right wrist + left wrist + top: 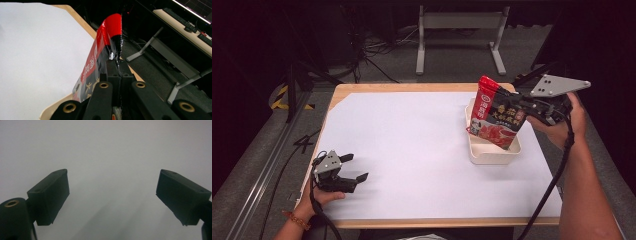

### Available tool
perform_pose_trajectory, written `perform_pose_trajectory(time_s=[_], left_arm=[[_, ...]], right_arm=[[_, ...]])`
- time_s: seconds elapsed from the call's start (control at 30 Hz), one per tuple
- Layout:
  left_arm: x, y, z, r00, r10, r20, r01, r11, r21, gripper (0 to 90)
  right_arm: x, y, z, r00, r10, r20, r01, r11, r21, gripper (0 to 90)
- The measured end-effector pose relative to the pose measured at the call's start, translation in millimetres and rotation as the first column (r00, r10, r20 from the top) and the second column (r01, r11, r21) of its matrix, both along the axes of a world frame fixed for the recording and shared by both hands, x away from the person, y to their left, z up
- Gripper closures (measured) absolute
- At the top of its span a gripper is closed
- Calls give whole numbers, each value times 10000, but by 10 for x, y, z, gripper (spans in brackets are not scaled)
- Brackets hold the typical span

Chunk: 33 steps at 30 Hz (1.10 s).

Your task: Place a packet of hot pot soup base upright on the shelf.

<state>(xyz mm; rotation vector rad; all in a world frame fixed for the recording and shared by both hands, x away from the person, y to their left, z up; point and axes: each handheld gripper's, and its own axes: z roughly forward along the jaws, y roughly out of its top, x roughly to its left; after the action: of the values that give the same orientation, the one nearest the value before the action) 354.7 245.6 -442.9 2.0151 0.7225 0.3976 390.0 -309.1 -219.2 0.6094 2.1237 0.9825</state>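
Observation:
A red and black food packet [495, 113] with a picture of meat hangs tilted over a cream tray [492, 152] at the table's right side, its lower edge down inside the tray. My right gripper [526, 111] is shut on the packet's right edge. In the right gripper view the packet [102, 47] runs edge-on between the closed jaws of the right gripper [117, 65]. My left gripper [356, 168] rests low at the front left of the white sheet, open and holding nothing. In the left gripper view its fingers [51, 195] stand wide apart over the bare sheet.
A white sheet [412, 150] covers most of the wooden table [362, 88]. A grey metal stand [459, 30] and cables lie on the floor beyond the far edge. A cable [552, 185] trails from the right gripper along the forearm.

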Motion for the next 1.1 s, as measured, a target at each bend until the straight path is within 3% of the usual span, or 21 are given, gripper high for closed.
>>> perform_pose_trajectory(time_s=[0.3, 0.83, 1.1], left_arm=[[-6, -1, 9, 10000, 30, 64, -30, 10000, -76, 123], [9, 11, -3, 10000, 16, 13, -16, 10000, -11, 123], [15, 12, -15, 9999, 102, -128, -102, 9999, -21, 125]], right_arm=[[-26, -66, -106, 9997, -74, -228, 71, 9999, -125, 899], [114, 9, -442, 9977, -193, -647, 193, 9998, -10, 899], [121, -63, -493, 9975, -336, -628, 361, 9986, 391, 899]])
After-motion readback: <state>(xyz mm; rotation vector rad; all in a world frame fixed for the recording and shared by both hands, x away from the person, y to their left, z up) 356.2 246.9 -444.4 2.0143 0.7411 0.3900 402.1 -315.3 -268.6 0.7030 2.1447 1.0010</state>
